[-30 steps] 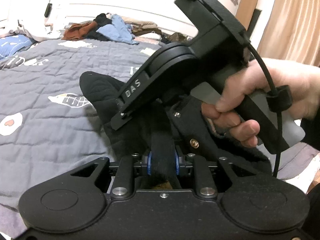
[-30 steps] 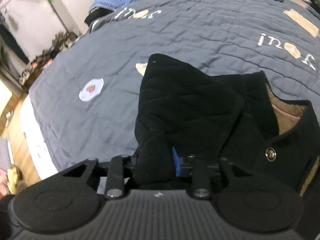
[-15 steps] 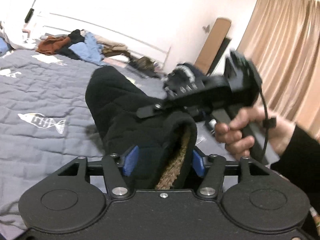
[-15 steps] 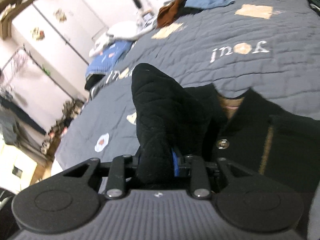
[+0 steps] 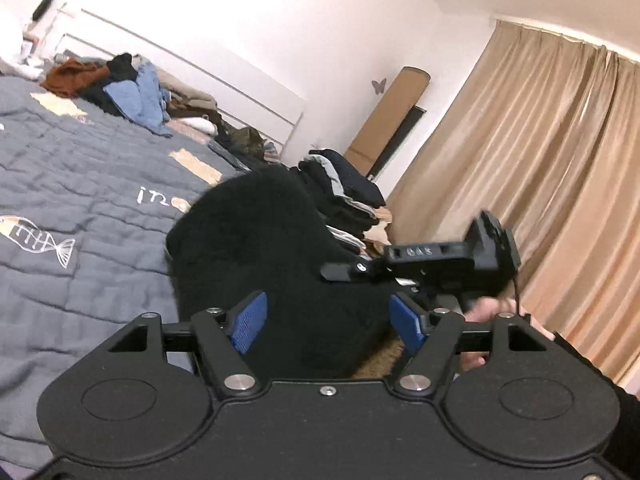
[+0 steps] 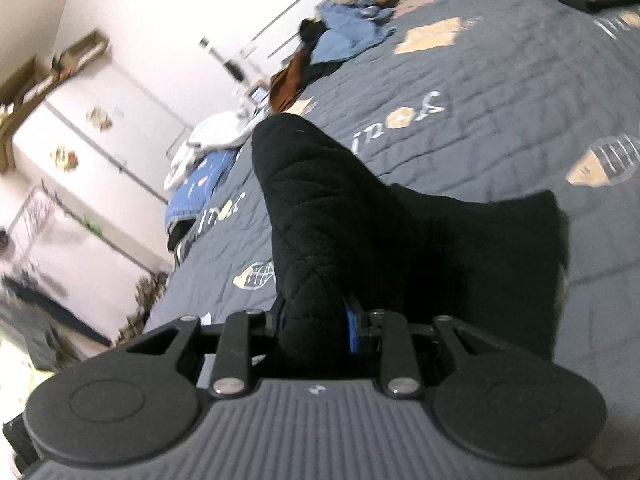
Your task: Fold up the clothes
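Left hand-held gripper [image 5: 327, 322] was clamped, jaws now opening around black fleece garment [image 5: 280, 264]; right hand-held gripper [image 6: 314, 322] stays clamped on it, carrying the fold across the bed [image 6: 500, 92].

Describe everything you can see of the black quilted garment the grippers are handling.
The black garment looks soft and fleecy, stitched in a diamond quilt, with a tan furry lining showing at its edge. It is bunched and lifted over the grey quilted bedspread. The right gripper is shut on one fold. The left gripper has the cloth between its blue pads, but its jaws are opening and the pads stand clear of the fabric.
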Demonstrator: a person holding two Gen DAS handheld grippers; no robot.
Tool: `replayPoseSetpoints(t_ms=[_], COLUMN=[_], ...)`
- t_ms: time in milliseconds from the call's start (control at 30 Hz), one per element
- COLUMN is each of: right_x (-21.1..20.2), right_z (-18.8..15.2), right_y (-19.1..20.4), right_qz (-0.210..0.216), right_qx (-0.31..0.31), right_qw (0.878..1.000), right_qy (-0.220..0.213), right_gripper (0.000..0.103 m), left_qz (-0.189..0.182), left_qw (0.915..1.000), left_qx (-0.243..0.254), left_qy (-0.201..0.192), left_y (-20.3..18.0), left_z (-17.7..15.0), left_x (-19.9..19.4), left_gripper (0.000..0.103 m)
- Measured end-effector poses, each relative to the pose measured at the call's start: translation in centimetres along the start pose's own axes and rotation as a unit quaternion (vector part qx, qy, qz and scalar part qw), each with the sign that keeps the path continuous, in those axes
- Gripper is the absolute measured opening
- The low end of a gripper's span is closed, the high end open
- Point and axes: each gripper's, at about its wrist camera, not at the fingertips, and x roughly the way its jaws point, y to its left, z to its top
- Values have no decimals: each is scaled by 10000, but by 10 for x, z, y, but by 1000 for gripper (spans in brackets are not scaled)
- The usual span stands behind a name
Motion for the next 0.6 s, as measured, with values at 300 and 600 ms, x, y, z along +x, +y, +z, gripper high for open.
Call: replayPoseSetpoints(t_ms=[300,600], right_x=[-5,-9], right_z=[-27,-38], right_y=[-75,-94], right_qz=[-99,-231], right_qx=[561,279], right_qw=[9983,9989], right_qy=[-147,296], right_gripper=[29,48], left_qz=[291,917], left_qw=[9971,9825], left_qx=[517,1010], left_qy=[474,1271], left_y=[-17,-23], left_z=[-17,-44], left_x=[28,63], left_gripper=[67,67])
